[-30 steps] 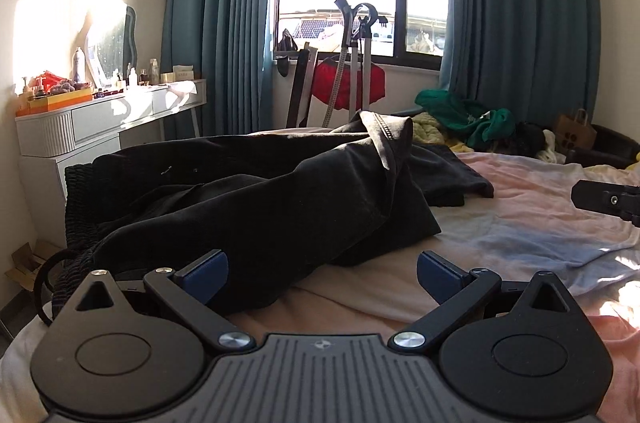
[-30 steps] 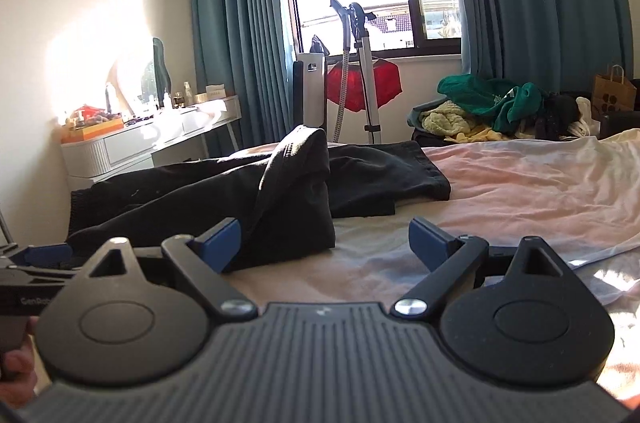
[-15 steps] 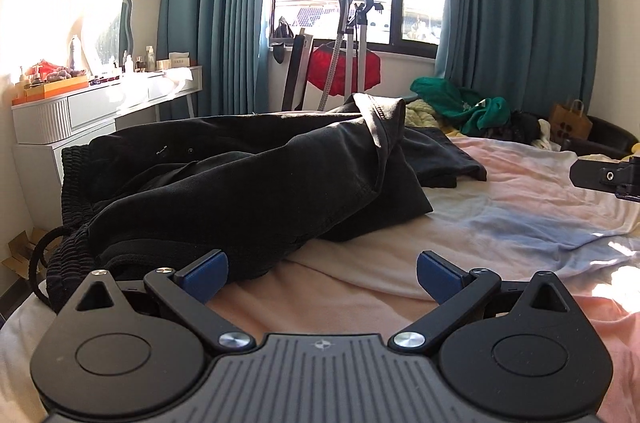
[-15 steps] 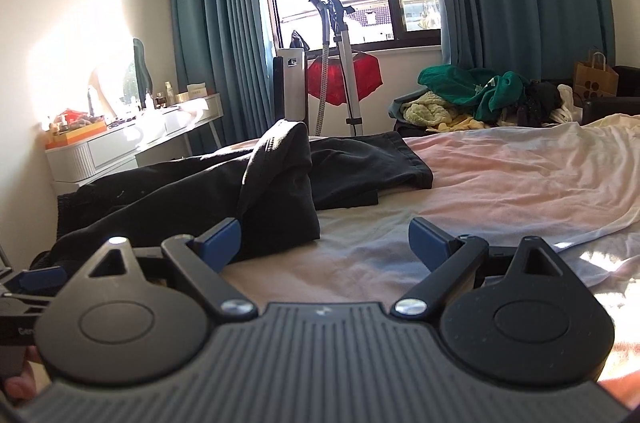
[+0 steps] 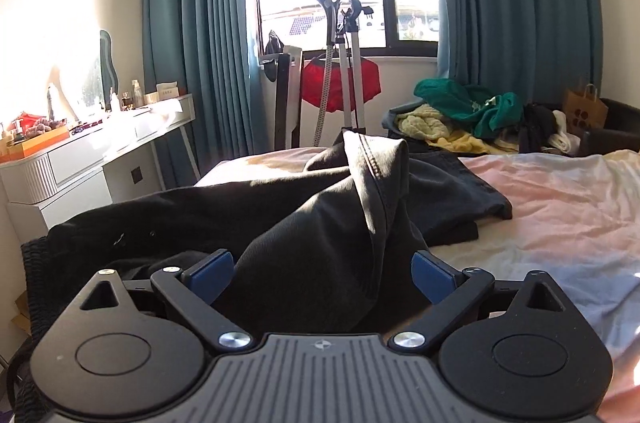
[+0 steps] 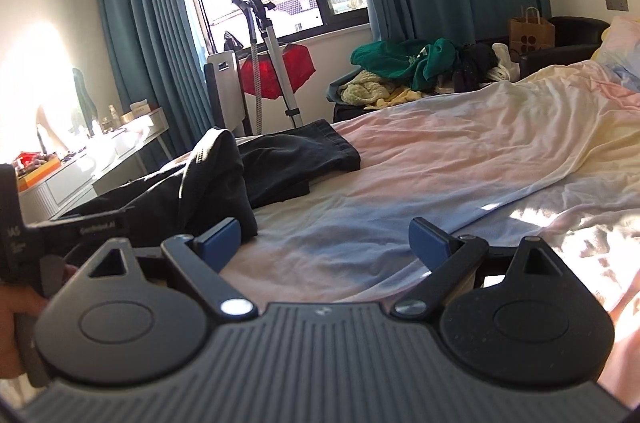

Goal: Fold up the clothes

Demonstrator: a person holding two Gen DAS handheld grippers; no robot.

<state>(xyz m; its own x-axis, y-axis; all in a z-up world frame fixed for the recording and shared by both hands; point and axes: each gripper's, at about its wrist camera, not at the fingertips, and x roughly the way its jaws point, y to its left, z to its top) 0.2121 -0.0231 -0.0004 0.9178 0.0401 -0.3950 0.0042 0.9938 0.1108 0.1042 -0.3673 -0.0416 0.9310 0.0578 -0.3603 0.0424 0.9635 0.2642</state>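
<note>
Trousers: black trousers [image 5: 304,223] lie rumpled on the bed [image 5: 560,207], near its dresser-side edge.
Left gripper [image 5: 322,273]: spread wide around their raised fold, likely lining up a grasp.
Right gripper [image 6: 324,239]: wide, empty, over bare sheet beside the trousers.

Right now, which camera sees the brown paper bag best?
The right wrist view. There the brown paper bag shows whole, with handles and dark dots, standing by the black chair. In the left wrist view the bag sits near the edge, smaller and dimmer.
</note>
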